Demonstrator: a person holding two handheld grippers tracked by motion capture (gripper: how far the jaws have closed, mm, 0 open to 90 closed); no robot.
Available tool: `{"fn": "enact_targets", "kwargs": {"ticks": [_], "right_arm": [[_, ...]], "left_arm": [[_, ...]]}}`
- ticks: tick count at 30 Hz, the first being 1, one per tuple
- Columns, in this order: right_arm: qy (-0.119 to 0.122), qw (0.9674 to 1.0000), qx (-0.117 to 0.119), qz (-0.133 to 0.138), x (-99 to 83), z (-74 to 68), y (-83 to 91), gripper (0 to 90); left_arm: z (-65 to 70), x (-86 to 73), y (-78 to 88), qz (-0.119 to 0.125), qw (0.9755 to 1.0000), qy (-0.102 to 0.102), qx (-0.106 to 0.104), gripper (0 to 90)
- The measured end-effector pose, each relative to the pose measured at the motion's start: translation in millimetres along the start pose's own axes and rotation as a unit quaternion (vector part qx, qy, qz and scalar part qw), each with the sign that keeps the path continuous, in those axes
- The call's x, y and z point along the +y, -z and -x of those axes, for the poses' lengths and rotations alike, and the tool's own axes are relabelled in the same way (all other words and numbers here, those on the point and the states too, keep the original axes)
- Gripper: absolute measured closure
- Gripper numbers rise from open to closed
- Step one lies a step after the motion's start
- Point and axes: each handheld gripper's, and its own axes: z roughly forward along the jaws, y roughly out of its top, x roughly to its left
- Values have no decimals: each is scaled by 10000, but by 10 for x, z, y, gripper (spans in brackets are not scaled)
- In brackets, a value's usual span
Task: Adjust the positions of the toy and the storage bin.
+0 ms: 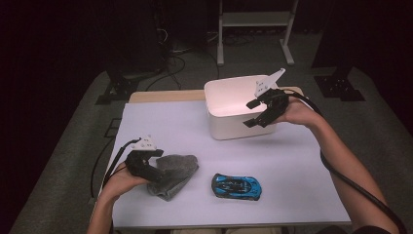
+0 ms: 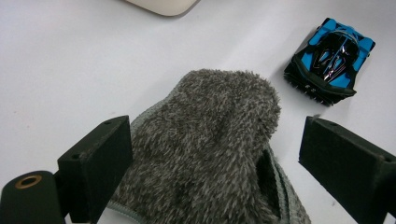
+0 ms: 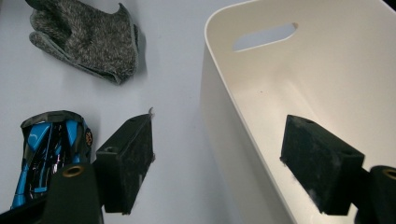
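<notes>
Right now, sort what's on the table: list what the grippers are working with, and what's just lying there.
In hand:
grey fuzzy cloth, between the open jaws of the left gripper
white bin, with the right gripper open over its rim

Lying about:
blue toy car

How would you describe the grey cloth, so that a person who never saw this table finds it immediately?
Start from the white table and go to its near left corner, where the left gripper hangs with open fingers on either side of it. The grey cloth lies crumpled there, left of the blue toy car. It is the one soft, fuzzy thing; the car is glossy and the white bin hard.
</notes>
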Motion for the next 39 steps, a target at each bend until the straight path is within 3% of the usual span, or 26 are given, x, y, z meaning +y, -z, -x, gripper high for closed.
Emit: {"fn": "enact_targets", "kwargs": {"ticks": [8, 12, 21, 30, 34, 39], "right_arm": [[-19, 9998, -46, -210, 10, 135, -158, 290], [44, 9994, -92, -330, 6, 173, -218, 354], [171, 9987, -65, -471, 1, 212, -331, 595], [209, 9982, 5, -566, -11, 221, -393, 734], [262, 9977, 72, -617, 2, 224, -396, 757], [118, 9976, 150, -664, 16, 224, -394, 769]], "left_arm": [[9, -1, 2, 1, 10000, 13, -21, 90], [7, -3, 0, -5, 10000, 19, -30, 90], [18, -2, 3, 5, 9999, 27, -108, 90], [15, -4, 9, 2, 9999, 19, -130, 90], [18, -5, 1, -21, 9999, 17, -137, 90], [16, -10, -10, -36, 9999, 16, -153, 90]]}}
